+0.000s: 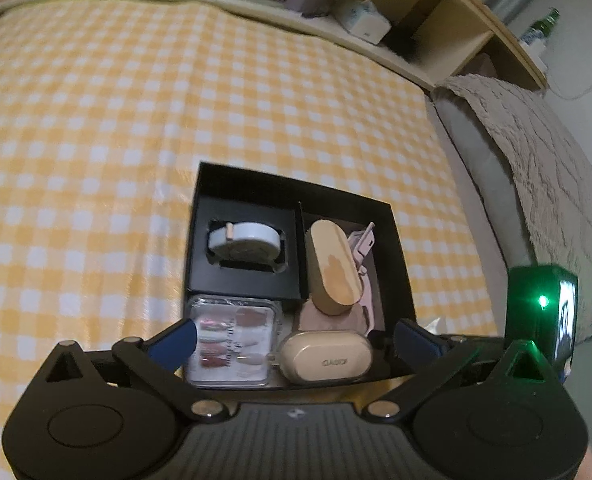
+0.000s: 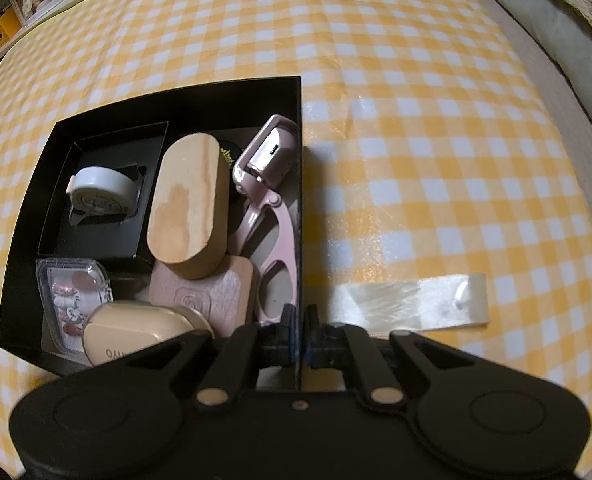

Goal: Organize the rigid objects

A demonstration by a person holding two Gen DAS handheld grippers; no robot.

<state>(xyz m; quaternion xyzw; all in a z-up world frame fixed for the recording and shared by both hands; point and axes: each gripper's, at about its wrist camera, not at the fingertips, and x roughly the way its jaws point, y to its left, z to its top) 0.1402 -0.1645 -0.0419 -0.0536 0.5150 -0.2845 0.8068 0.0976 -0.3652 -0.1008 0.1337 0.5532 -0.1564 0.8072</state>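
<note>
Yellow-checked counter point(image 2: 416, 80) carries 1 black box point(image 2: 300, 152) holding 7 items, wooden brush point(image 2: 187, 208) leaning on top. Left tool point(image 1: 291, 340) gapes over its near edge; right tool point(image 2: 299, 336) pinches its right wall. Bare cloth surrounds it.

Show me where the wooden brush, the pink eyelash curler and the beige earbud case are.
wooden brush point(image 2: 187, 204), right wrist view, on its flat wooden back.
pink eyelash curler point(image 2: 281, 256), right wrist view, on its handle.
beige earbud case point(image 1: 328, 358), left wrist view, on its lid.
</note>
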